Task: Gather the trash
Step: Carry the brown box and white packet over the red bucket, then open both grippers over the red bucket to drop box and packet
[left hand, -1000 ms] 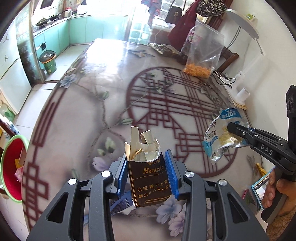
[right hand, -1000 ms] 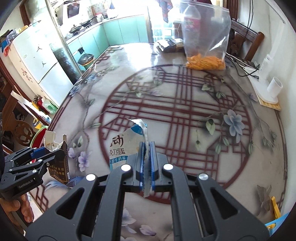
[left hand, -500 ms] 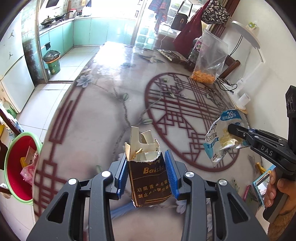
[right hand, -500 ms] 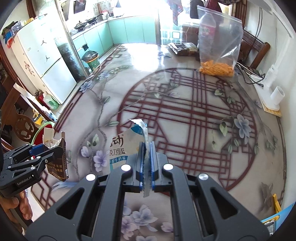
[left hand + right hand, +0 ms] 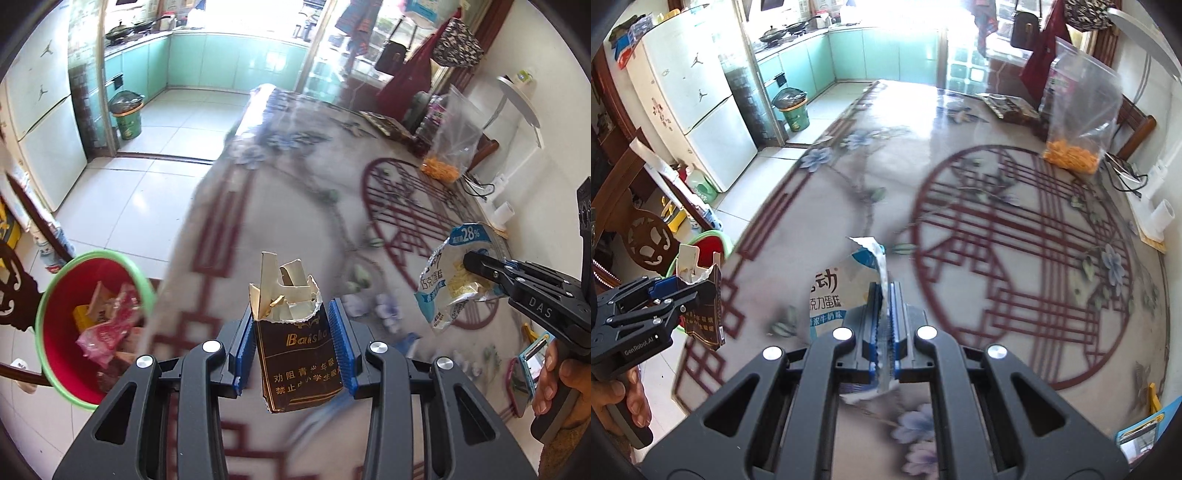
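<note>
My left gripper (image 5: 293,332) is shut on a torn brown cigarette pack (image 5: 297,354), held upright above the table's left edge; it also shows in the right wrist view (image 5: 701,306). My right gripper (image 5: 884,317) is shut on a white and blue snack wrapper (image 5: 834,291), which also shows in the left wrist view (image 5: 448,280) at the right. A red bin with a green rim (image 5: 70,325) stands on the floor to the left, holding several pieces of trash.
The flowered table (image 5: 979,206) carries a clear bag of orange snacks (image 5: 1078,122), a dark packet (image 5: 1008,107) and a white cup (image 5: 1161,218). A green waste bin (image 5: 127,118) stands by the kitchen door. A fridge (image 5: 694,110) is at the left.
Both grippers have moved left with their trash toward the table's left edge. The red bin now shows larger and nearer in the left wrist view.
</note>
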Demonstrator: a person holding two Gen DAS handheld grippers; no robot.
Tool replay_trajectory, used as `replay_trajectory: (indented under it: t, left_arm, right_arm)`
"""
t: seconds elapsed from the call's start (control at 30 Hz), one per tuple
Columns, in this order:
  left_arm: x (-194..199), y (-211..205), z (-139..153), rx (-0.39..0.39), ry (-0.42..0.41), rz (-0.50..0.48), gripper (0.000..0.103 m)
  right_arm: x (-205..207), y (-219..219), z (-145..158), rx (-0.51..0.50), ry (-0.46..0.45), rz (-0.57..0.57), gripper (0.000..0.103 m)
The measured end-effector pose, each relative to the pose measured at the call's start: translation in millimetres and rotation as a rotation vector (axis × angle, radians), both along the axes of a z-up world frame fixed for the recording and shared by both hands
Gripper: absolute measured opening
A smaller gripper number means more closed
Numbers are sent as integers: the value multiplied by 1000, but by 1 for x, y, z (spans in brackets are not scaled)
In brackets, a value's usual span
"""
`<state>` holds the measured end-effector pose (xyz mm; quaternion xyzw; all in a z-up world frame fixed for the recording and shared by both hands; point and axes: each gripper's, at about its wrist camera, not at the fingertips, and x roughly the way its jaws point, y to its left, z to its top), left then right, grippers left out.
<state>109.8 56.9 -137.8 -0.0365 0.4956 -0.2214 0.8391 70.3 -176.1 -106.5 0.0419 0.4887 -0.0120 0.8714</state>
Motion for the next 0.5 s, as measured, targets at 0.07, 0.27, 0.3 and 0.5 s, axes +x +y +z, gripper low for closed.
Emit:
replay_trajectory:
  t: [0.07, 0.27, 0.3, 0.5]
  left_arm:
    - [5, 17, -3, 3, 4, 10, 35]
    - [18, 63, -13, 10, 16, 47, 35]
    - [19, 69, -14, 11, 17, 52, 35]
    - [32, 109, -23, 22, 32, 102, 35]
  right_arm:
    - [5, 19, -2, 1, 5, 10, 6]
    - [16, 62, -3, 2, 11, 42, 6]
    - [19, 71, -3, 3, 11, 50, 6]
    - [35, 116, -2, 11, 8, 107, 6]
